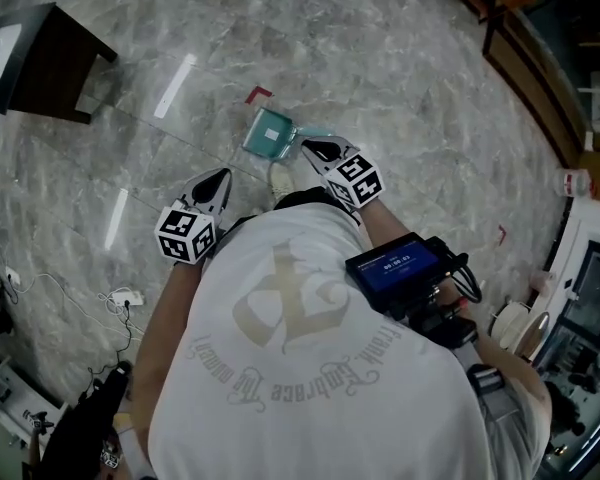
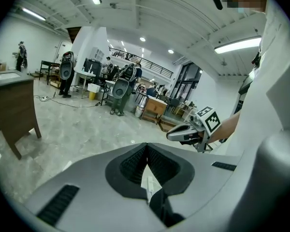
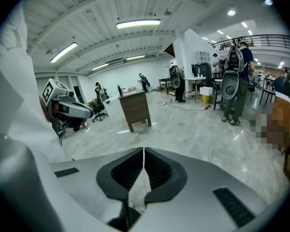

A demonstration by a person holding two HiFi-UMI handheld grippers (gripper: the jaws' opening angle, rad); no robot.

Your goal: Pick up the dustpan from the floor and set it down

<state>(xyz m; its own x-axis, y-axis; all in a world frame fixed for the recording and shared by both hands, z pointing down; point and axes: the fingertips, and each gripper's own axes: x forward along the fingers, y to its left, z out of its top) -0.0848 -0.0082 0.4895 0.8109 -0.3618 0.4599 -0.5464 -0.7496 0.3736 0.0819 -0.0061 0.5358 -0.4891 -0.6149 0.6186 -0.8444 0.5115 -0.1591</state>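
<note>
Operator in white short-sleeved T-shirt with beige back print
Left gripper and right gripper: grey shells, black ribbed pads, each bearing a black-and-white marker cube

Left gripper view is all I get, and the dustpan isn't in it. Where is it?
Observer: In the head view the teal dustpan lies on the marble floor, just ahead of the person.
Operator: Which tongs are nearer?
Observer: The right tongs; their tip points at its right side, contact unclear.
Operator: Open?
Observer: No, the right gripper view shows them shut, nothing between.
</note>
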